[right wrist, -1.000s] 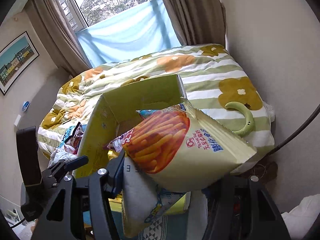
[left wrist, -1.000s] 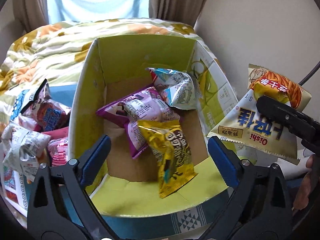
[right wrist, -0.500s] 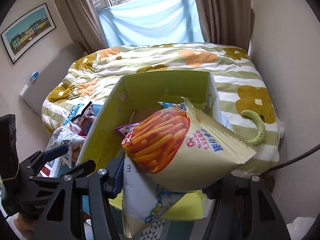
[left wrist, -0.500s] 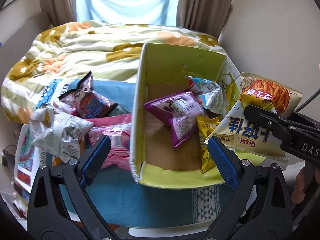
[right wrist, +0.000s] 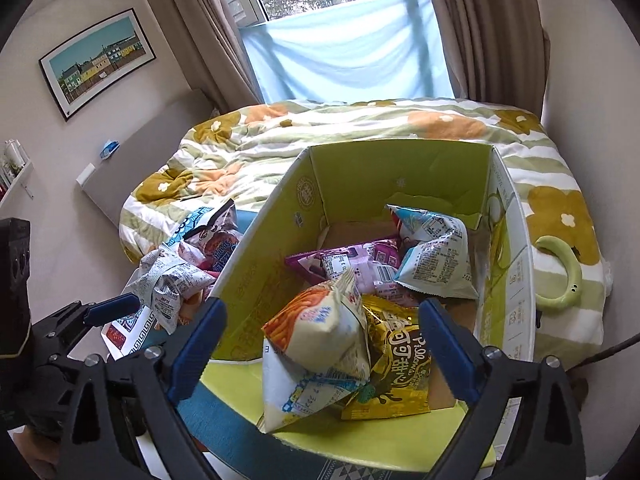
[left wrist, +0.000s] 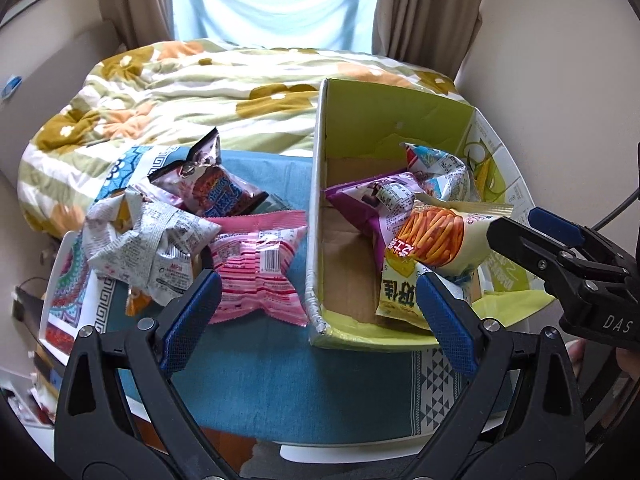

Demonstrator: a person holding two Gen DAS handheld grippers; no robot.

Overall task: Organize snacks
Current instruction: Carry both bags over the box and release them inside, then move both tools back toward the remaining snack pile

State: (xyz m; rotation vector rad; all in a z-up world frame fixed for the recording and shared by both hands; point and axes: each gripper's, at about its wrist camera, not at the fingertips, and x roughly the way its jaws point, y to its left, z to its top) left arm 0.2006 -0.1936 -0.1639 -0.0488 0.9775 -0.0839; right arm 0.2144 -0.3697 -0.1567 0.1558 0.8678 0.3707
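Note:
A green cardboard box stands on a teal cloth. A cream bag of orange stick snacks lies in the box's front, free of my right gripper, which is open just above it. A gold bag, a purple bag and a light blue bag also lie in the box. My left gripper is open and empty over the cloth, near a pink bag. A white crumpled bag and a dark bag lie left of the box.
The teal cloth covers a small table in front of a bed with a flowered quilt. A green curved object lies on the quilt to the right. Walls stand close on the right.
My right gripper has opened and dropped the cream stick-snack bag into the front of the box. My left gripper has swung left toward the loose bags.

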